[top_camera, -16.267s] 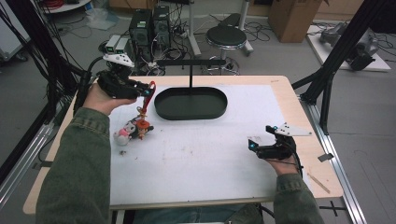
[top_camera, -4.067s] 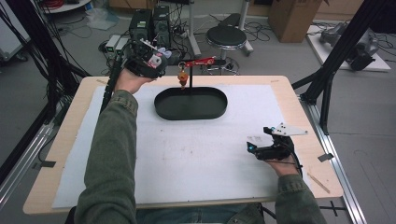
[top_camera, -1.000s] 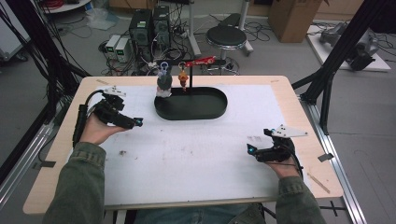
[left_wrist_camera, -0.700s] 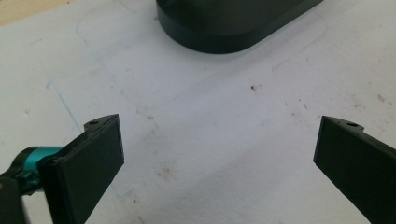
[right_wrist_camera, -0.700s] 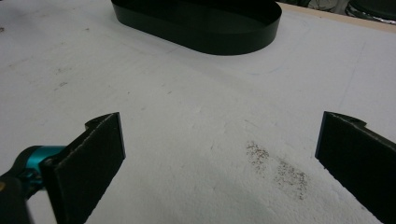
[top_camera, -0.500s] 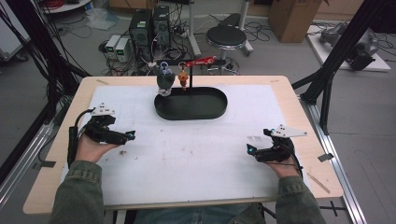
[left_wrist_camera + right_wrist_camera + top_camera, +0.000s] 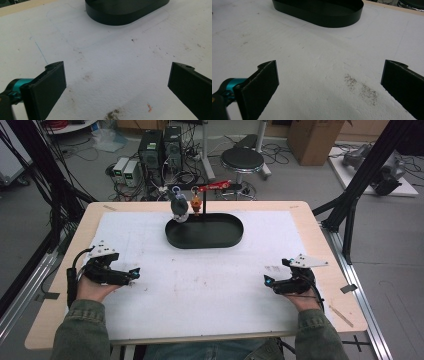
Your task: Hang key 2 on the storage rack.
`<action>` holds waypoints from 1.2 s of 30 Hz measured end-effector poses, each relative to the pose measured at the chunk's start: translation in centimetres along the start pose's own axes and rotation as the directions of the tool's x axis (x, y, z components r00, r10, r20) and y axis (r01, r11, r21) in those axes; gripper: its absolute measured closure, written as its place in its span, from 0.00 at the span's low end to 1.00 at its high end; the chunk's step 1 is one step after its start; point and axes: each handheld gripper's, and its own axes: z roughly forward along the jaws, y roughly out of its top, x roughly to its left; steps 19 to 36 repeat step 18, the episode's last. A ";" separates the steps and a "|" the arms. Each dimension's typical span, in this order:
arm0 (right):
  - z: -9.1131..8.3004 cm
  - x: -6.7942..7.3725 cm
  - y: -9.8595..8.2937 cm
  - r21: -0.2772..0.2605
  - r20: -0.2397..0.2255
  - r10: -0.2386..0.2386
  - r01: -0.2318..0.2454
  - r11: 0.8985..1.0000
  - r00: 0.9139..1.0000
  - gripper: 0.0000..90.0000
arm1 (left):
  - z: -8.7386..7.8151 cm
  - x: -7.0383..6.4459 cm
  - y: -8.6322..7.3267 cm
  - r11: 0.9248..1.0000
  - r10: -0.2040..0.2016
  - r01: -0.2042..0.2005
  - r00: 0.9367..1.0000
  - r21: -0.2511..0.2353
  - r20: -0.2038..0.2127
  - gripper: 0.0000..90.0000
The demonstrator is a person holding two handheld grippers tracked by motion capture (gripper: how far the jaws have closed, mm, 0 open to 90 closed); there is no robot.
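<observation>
Sleeves of olive cloth enter the bottom corners of the high view, and each hand rests low on the white sheet (image 7: 210,290) that covers the wooden table (image 7: 320,235). At the lower left of that frame the left gripper (image 7: 131,276) lies on the sheet with its tips pointing toward the middle; at the lower right the right gripper (image 7: 270,282) mirrors it, a grey three-cornered plate on top of each. Both claws are released: in the left gripper view the two black jaws stand wide apart at the bottom corners with nothing but stained sheet between them, and in the right gripper view the jaws are spread the same way over a patch of dark specks (image 7: 360,87). Farther up the high view, in the upper middle of the frame, a black oval tray (image 7: 225,239) sits on the sheet, well apart from both grippers; its wall also shows at the top of the left gripper view (image 7: 125,15) and the right gripper view (image 7: 324,17). A thin black stand (image 7: 203,202) rises at the tray's far-left part, and from its crossbar hang a grey-and-white figure (image 7: 179,209) and a small orange figure (image 7: 196,205), with a red piece (image 7: 215,185) on the bar's right. Beyond the table's far edge, on the floor, are a round black stool (image 7: 242,157) and computer towers (image 7: 161,145).
</observation>
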 end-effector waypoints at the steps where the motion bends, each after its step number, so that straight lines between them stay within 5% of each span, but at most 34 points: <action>1: 0.0 0.0 0.0 0.000 0.002 -0.002 0.002 1.000 1.000 0.00 | 0.0 0.1 -0.1 1.000 -0.001 0.001 1.000 -0.007 0.003 0.02; 8: 0.0 0.1 -0.2 0.007 -0.009 0.007 -0.007 1.000 1.000 0.00 | -0.8 0.1 -1.3 0.999 0.022 -0.021 1.000 -0.050 0.007 0.02; 16: 0.0 0.1 -0.3 0.007 -0.020 0.012 -0.012 1.000 1.000 0.00 | -2.2 0.3 -2.8 0.991 0.000 -0.002 1.000 -0.136 -0.013 0.02; 36: -0.1 0.0 -0.3 0.005 -0.016 0.012 -0.012 1.000 1.000 0.00 | -2.4 0.3 -2.9 0.990 -0.002 0.000 1.000 -0.143 -0.015 0.02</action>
